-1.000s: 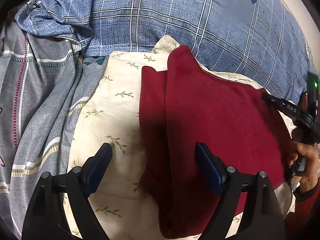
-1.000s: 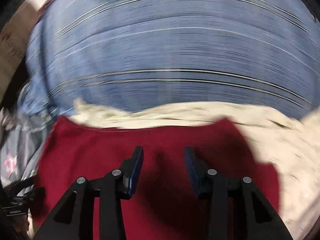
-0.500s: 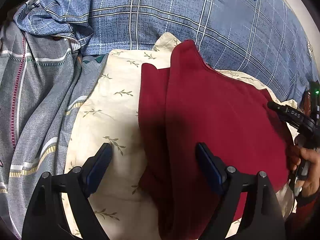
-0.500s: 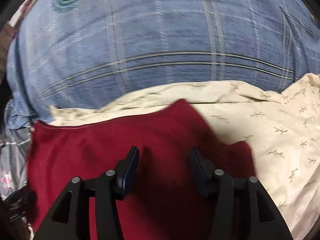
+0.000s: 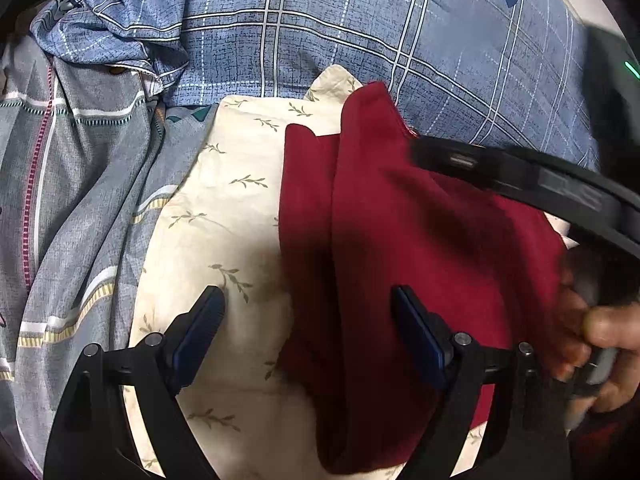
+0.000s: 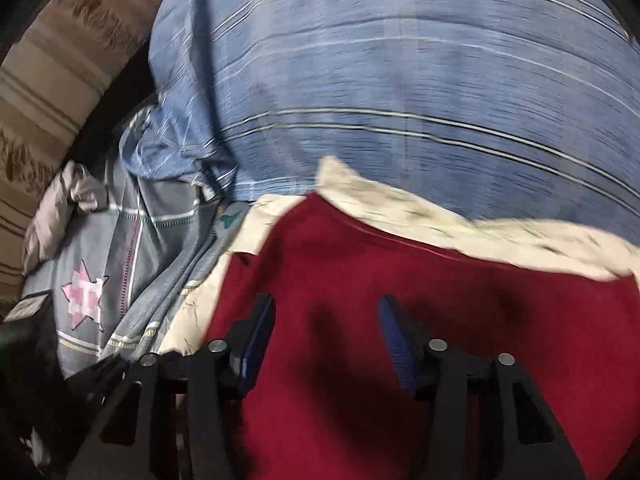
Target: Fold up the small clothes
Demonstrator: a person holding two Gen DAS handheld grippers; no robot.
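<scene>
Left gripper (image 5: 308, 328): fingers spread wide, nothing between the pads, poised over the left edge of the red garment (image 5: 420, 240). Right gripper (image 6: 326, 340): fingers partly spread, just closing a little, nothing pinched; red cloth lies below the gap.

Garment location: flat on the cream leaf-print cloth (image 5: 224, 216), folded lengthwise, with an under-layer showing as a strip at 9 o'clock of the top layer. Blue plaid bedding (image 5: 360, 28) lies at 12 o'clock, grey striped fabric (image 5: 80, 184) at 9 o'clock. Hand (image 5: 600, 332) with the right tool at 3 o'clock in the left wrist view, close over the garment's right edge.

Risks, as judged:
- Snagging the cream cloth together with the garment, since both lie in contact; result: underlay dragged into the fold.
- Pinching the top layer only; result: the layers slide apart and the fold line skews.
- Collision of the two tools, now near each other over one small item.
- Right wrist view blurred; edge position uncertain there.

Markings: round crest on the bedding at 1 o'clock, lettering too small to read. Pink star motif (image 6: 84, 294) on the grey fabric. Embossed text on the right tool illegible.
</scene>
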